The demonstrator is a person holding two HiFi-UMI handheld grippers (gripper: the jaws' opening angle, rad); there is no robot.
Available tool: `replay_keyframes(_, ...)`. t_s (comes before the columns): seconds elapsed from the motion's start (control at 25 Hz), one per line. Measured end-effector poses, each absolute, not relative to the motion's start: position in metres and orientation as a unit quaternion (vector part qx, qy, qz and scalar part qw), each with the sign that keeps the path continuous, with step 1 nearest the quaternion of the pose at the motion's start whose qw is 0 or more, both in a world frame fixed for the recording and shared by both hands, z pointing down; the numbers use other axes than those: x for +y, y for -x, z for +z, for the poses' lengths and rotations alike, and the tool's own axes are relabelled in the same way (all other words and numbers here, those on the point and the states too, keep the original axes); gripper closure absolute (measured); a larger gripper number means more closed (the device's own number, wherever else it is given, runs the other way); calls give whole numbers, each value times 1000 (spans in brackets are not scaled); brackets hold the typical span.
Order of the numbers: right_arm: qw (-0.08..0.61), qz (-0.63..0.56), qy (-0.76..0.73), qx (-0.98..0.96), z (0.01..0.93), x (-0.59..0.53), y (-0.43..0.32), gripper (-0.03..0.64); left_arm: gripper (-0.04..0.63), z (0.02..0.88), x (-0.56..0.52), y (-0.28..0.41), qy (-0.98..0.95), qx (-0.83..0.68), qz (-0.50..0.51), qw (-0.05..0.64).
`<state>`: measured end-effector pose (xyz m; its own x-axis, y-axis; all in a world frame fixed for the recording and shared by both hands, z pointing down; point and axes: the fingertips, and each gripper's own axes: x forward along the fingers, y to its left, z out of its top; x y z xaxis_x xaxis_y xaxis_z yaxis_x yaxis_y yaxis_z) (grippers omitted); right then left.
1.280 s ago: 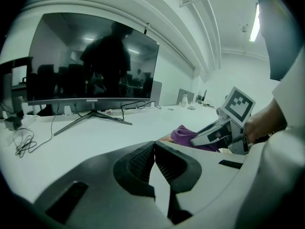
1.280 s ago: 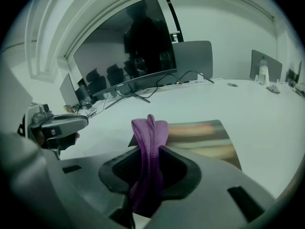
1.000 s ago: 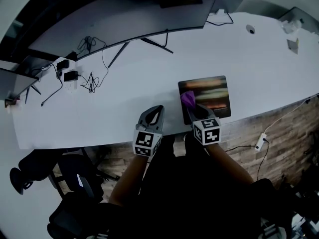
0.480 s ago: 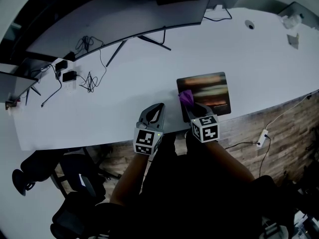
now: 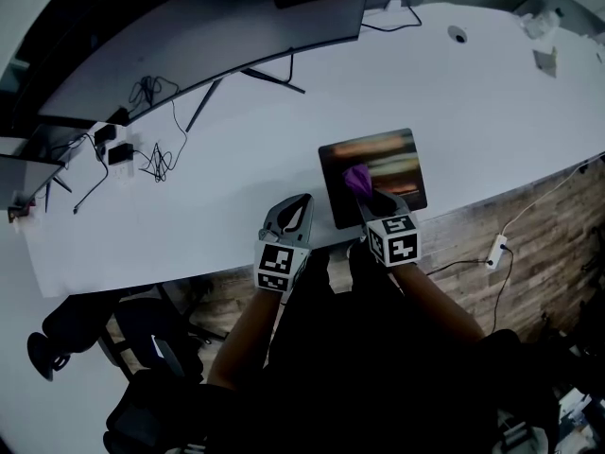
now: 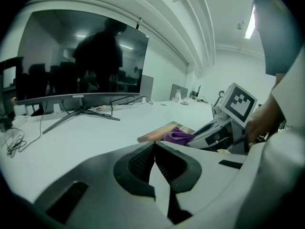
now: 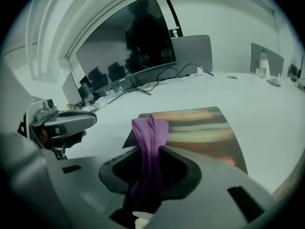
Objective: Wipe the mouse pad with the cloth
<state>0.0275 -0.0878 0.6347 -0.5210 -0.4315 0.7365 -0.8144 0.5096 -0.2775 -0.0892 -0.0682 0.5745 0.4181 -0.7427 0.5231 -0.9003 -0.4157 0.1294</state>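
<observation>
Both jaws clenched: right gripper [image 7: 151,152] on purple cloth [image 7: 149,127], seemingly touching mouse pad [image 7: 200,128]; left gripper [image 6: 154,149] empty.

Both grippers point forward, side by side. The left gripper [image 5: 298,205] has its jaws pressed together, empty; the right gripper [image 5: 370,196] pinches the cloth [image 5: 356,179].

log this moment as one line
right gripper shut on cloth | cloth over mouse pad | left gripper shut, empty
</observation>
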Motion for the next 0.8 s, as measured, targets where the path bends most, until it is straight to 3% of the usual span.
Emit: replay_keyframes(0.8,323,293,-437,-787,636,-113,-112,499,575,580,-71,50,-828,-476,213,206)
